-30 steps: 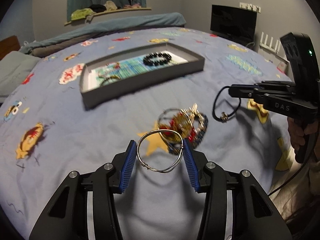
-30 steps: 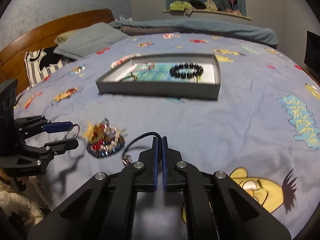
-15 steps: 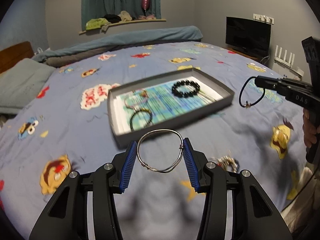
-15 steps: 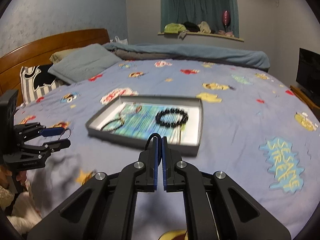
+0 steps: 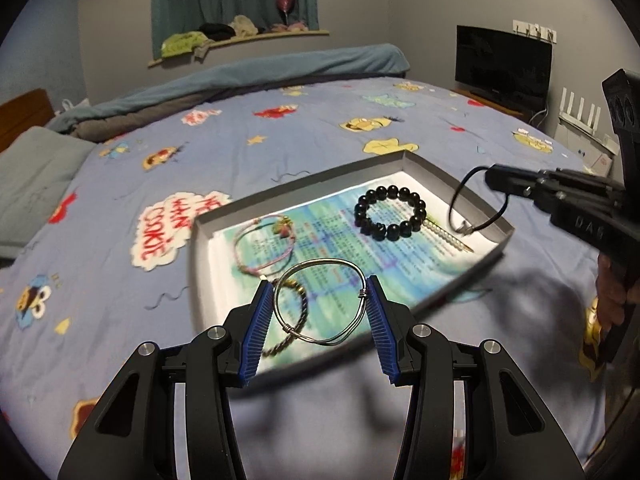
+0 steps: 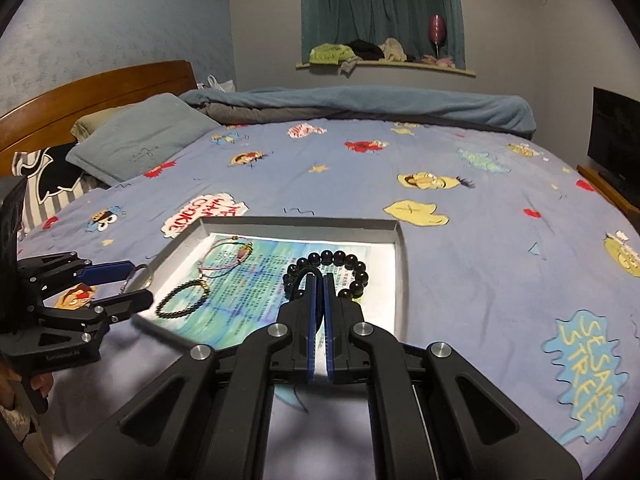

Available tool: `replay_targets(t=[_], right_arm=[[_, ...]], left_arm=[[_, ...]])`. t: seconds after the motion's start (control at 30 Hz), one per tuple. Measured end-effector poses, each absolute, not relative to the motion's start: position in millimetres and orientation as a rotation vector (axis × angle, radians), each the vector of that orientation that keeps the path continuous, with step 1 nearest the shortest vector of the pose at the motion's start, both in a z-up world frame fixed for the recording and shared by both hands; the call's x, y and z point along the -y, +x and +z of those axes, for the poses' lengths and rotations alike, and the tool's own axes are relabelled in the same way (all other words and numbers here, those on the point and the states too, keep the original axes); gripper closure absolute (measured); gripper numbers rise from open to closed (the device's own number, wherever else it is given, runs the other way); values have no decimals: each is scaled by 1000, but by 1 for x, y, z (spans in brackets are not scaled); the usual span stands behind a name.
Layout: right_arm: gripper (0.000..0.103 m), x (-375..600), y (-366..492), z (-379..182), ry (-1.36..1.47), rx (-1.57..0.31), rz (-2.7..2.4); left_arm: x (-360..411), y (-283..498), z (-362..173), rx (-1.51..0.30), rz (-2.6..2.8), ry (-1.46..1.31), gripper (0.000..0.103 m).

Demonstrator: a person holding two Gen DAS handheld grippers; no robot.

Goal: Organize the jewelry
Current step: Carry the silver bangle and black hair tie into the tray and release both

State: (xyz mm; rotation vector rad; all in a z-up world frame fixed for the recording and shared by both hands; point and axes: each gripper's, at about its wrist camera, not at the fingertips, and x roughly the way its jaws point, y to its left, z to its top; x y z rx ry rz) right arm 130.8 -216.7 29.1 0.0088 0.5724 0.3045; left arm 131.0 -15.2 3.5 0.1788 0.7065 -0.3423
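Observation:
A grey tray [image 5: 304, 184] [image 6: 400, 240] lies on the bed, lined with a printed sheet. In it are a black bead bracelet [image 5: 390, 212] [image 6: 352, 264], a pink cord bracelet [image 5: 264, 246] [image 6: 224, 258], a dark twisted bracelet [image 5: 298, 312] [image 6: 182, 300] and a pearl pin [image 5: 444, 234]. My left gripper [image 5: 320, 308] [image 6: 136, 286] is shut on a silver wire bangle [image 5: 320, 300] above the tray's near edge. My right gripper [image 6: 319, 284] [image 5: 492, 178] is shut on a black cord bracelet [image 5: 476, 208] [image 6: 303, 274], which hangs over the tray's right end.
The bed has a blue cartoon-print sheet [image 6: 480, 260]. A grey pillow [image 6: 140, 140] and wooden headboard [image 6: 92, 88] are at the left, a rolled blue duvet [image 6: 360, 104] at the far side. A TV [image 5: 502, 64] stands at the right.
Both grippers moved forward with their bracelets, from over the jewelry pile to above the tray. The pile has dropped out of view.

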Motion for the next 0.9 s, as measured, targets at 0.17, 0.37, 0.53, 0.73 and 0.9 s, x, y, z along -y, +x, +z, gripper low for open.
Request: replay_targets(t=[0.17,0.37,0.53,0.73,0.9], right_arm=[[100,209,154,6,28,-652,324],[100,206,168,-14,42,-734,327],[100,203,173,-22,35,-783,333],[100,199,176,-29,25,-816,330],[100,198,175,-29,21,-819,331]], left_arm=[[32,159,-11,-785,-390,181,54],[43,182,-30,-871,-403,193,54],[46,190,-39,-921,-421,183,54],[46,196,-42,-958,-443,156,54],[47,196,-43,-954,-442,158,54]])
